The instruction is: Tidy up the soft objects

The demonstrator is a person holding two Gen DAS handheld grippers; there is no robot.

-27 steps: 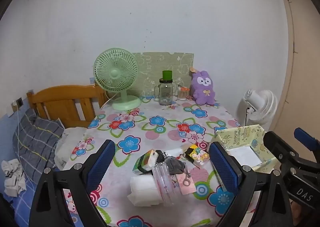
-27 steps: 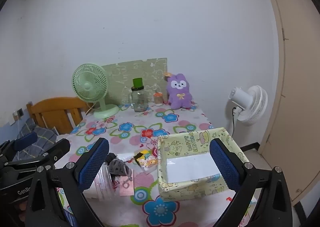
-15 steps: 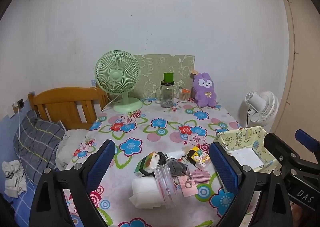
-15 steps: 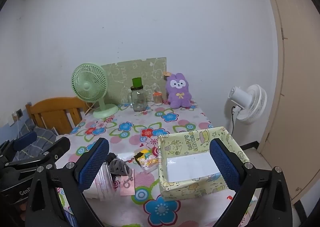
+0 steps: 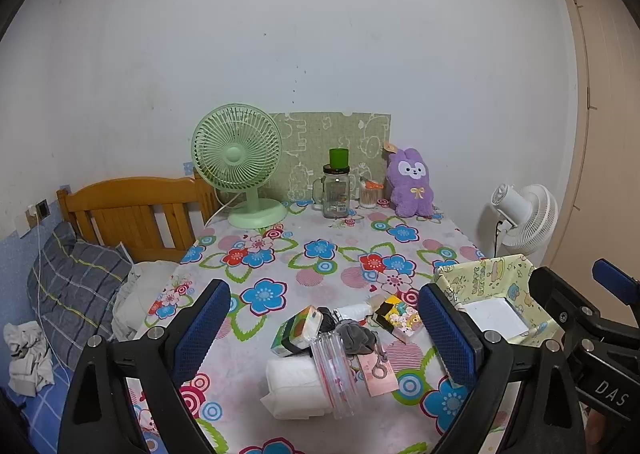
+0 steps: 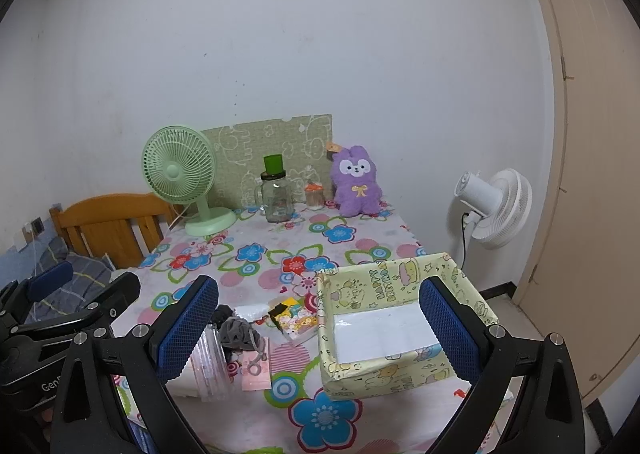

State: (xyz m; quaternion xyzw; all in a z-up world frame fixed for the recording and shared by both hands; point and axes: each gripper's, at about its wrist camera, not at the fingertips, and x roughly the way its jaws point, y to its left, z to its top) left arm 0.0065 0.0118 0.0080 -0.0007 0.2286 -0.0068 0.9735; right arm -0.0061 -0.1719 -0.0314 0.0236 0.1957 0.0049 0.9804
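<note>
Both my grippers, left (image 5: 324, 328) and right (image 6: 318, 324), are spread wide, holding nothing, above the near table edge. Soft stuff sits clustered ahead: white pack (image 5: 294, 382), grey cloth (image 5: 356, 338), tissue packet (image 5: 298, 330). Yellow box (image 6: 400, 278) sits just right of the pile.

— How does the left gripper (image 5: 324, 328), black-framed with blue textured pads, stand?

— Jaws spread wide, nothing between them, tilted somewhat downward.

— And the right gripper (image 6: 318, 328), the same black and blue build?

— Just beside it, at its right, equally wide apart, empty, angled down alike.
</note>
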